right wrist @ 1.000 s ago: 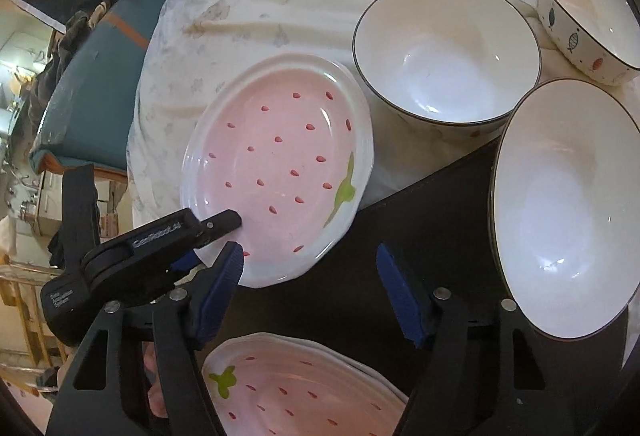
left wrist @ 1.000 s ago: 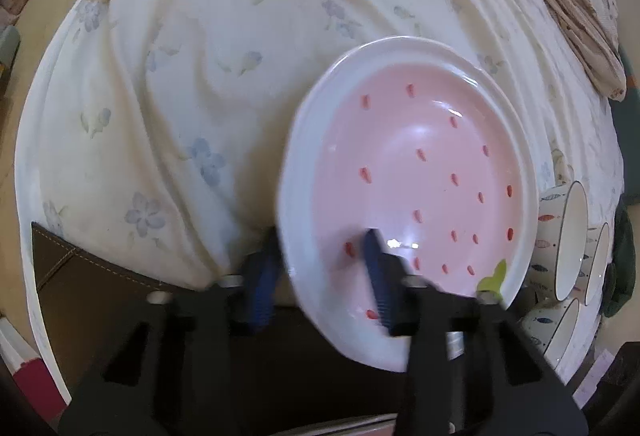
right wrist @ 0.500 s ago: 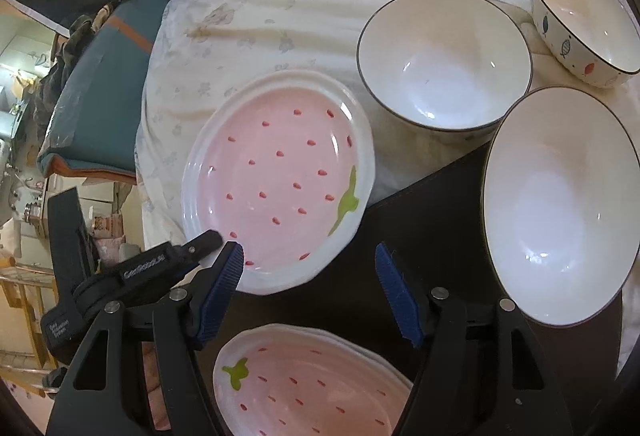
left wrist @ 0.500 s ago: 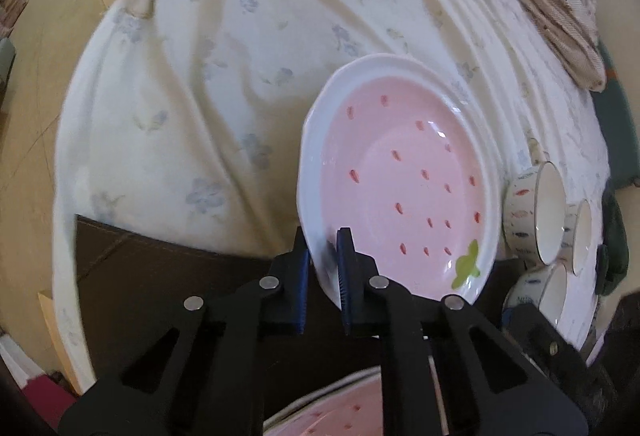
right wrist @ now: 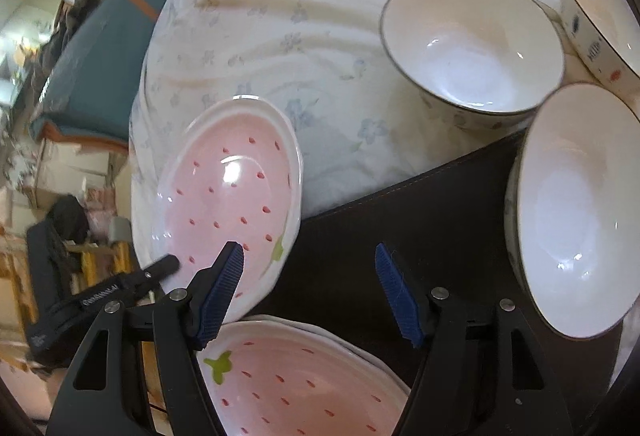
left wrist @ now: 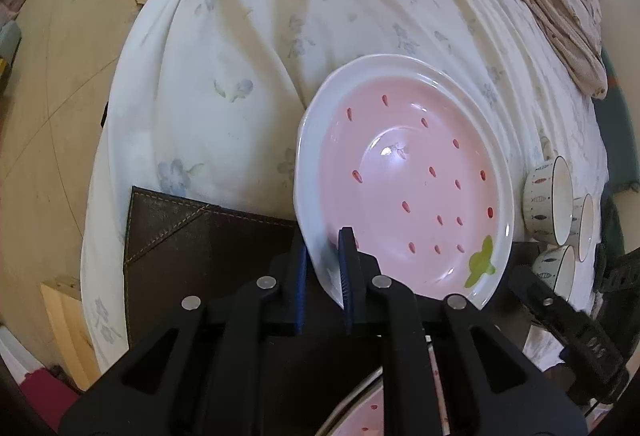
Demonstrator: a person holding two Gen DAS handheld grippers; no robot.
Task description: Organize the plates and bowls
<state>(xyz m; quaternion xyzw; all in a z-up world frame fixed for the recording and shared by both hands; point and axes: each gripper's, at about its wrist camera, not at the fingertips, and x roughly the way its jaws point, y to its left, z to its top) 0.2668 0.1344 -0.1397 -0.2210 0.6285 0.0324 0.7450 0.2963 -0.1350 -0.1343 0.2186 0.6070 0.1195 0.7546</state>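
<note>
Floral bedsheet (left wrist: 248, 36) under a lifted strawberry plate (left wrist: 404, 176).
Left gripper (left wrist: 322, 268) pinched the plate's rim, tilted over the dark mat (right wrist: 400, 220); right gripper (right wrist: 310, 292) hung wide, empty. Such an edge grip risked slipping onto the plate stack (right wrist: 304, 380).

The strawberry plate (left wrist: 404, 176) pinched in the left gripper (left wrist: 324, 276) is glazed ceramic, glossy enough to throw back a bright highlight. Ahead of the right gripper (right wrist: 310, 292), the white bowls (right wrist: 472, 44) show the same slick glaze. Both grippers look like matt black plastic, with ribbed blue pads (right wrist: 224, 288) and small metal rivets. Beneath them lies a dark leather-like mat (left wrist: 192, 236) with stitched seams, on a soft, wrinkled floral cloth (left wrist: 224, 48).
</note>
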